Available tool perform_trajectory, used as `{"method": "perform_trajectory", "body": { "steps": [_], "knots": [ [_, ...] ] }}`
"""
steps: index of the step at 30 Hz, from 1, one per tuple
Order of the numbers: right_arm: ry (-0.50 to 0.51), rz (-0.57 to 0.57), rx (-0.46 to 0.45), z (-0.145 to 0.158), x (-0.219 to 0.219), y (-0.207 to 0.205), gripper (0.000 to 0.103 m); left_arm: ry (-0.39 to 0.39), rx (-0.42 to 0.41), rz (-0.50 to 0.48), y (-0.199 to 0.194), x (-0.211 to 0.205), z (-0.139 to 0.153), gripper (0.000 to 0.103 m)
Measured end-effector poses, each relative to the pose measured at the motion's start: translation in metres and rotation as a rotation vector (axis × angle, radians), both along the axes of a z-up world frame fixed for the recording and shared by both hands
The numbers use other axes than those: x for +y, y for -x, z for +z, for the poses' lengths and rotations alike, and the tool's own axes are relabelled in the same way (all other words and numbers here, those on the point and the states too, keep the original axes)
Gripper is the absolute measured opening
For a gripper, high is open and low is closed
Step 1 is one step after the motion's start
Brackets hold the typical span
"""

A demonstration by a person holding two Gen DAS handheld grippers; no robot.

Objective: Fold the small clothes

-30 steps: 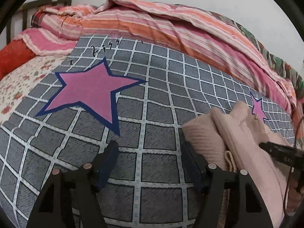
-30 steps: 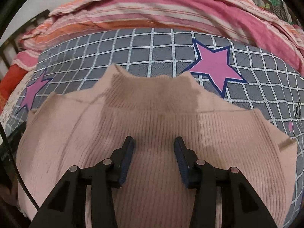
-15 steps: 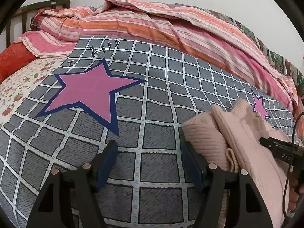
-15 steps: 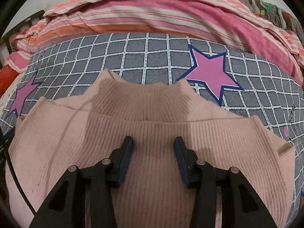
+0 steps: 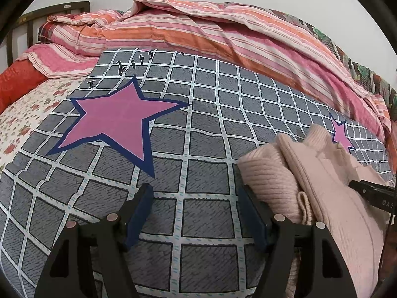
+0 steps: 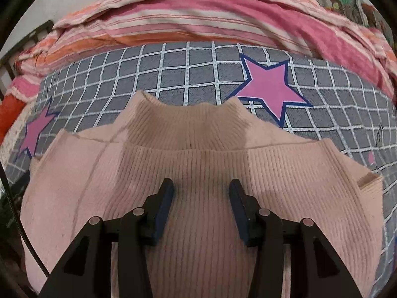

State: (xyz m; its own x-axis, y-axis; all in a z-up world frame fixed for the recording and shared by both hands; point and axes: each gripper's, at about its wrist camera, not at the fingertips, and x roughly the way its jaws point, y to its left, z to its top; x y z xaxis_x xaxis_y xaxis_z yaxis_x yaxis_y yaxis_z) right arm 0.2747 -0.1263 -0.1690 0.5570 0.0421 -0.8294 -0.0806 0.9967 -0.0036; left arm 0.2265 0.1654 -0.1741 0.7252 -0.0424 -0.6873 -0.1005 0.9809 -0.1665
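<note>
A bed fills both views, covered by a grey sheet printed with a white grid and pink stars edged in navy. Along its far side lies a heaped striped quilt in pink, orange and white, and at the left edge of the left wrist view a floral cloth and a red cushion sit beside the dark bed frame.

The pink ribbed sweater lies flat on the grey sheet, its high collar pointing away from the right wrist camera toward the quilt, just beside a large pink star. Its sides look folded in, with a folded edge showing at the right corner. In the left wrist view the same sweater appears as a bundled stack at the right, near a small star.

The right gripper hovers over the middle of the sweater below the collar, its blue-padded fingers spread moderately apart with nothing between them; whether the tips touch the knit cannot be told. The left gripper sits over bare sheet to the left of the sweater, its fingers spread wide and holding nothing, the right one just beside the sweater's edge.
</note>
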Motion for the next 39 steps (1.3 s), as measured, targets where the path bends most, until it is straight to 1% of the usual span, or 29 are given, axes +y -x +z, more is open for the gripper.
{"method": "perform_trajectory", "body": {
  "steps": [6,10,16,17,19,21,23,25,28,30,31,33,36,39],
  "knots": [
    [-0.04,-0.011,-0.022,0.014,-0.007,0.021,0.046,0.001,-0.002,-0.005,0.002,0.001,0.001,0.069],
    [-0.018,0.006,-0.049,0.022,-0.008,0.044,0.046,-0.015,-0.004,-0.012,0.004,-0.001,0.001,0.069],
    [-0.031,0.014,-0.09,0.02,-0.019,0.075,0.046,0.001,-0.014,-0.024,0.008,0.0,0.003,0.069],
    [-0.028,0.017,-0.098,0.02,-0.019,0.08,0.046,0.016,-0.021,-0.039,0.011,0.001,0.004,0.068],
    [-0.017,0.027,-0.109,0.019,-0.019,0.088,0.046,0.068,-0.028,-0.076,0.015,0.005,0.007,0.068],
    [-0.01,0.036,-0.121,0.018,-0.019,0.097,0.046,0.124,-0.024,-0.093,0.023,0.01,0.01,0.068],
    [-0.014,0.039,-0.129,0.018,-0.019,0.102,0.046,0.184,-0.037,-0.111,0.037,0.014,0.014,0.069],
    [-0.008,0.045,-0.14,0.019,-0.018,0.11,0.046,0.221,-0.056,-0.118,0.054,0.017,0.021,0.069],
    [-0.003,0.054,-0.161,0.019,-0.016,0.122,0.046,0.242,-0.073,-0.132,0.079,0.015,0.029,0.069],
    [0.005,0.067,-0.174,0.018,-0.013,0.132,0.046,0.261,-0.065,-0.153,0.092,0.01,0.031,0.069],
    [0.024,0.071,-0.186,0.016,-0.011,0.139,0.046,0.268,-0.058,-0.165,0.099,0.006,0.031,0.069],
    [0.051,0.076,-0.195,0.012,-0.008,0.15,0.046,0.274,-0.043,-0.178,0.111,-0.001,0.029,0.07],
    [0.056,0.085,-0.2,0.002,-0.008,0.17,0.046,0.296,-0.025,-0.184,0.132,-0.009,0.019,0.07],
    [0.075,0.102,-0.219,0.0,-0.009,0.187,0.046,0.344,-0.004,-0.163,0.151,-0.011,0.007,0.07]
  ]
}}
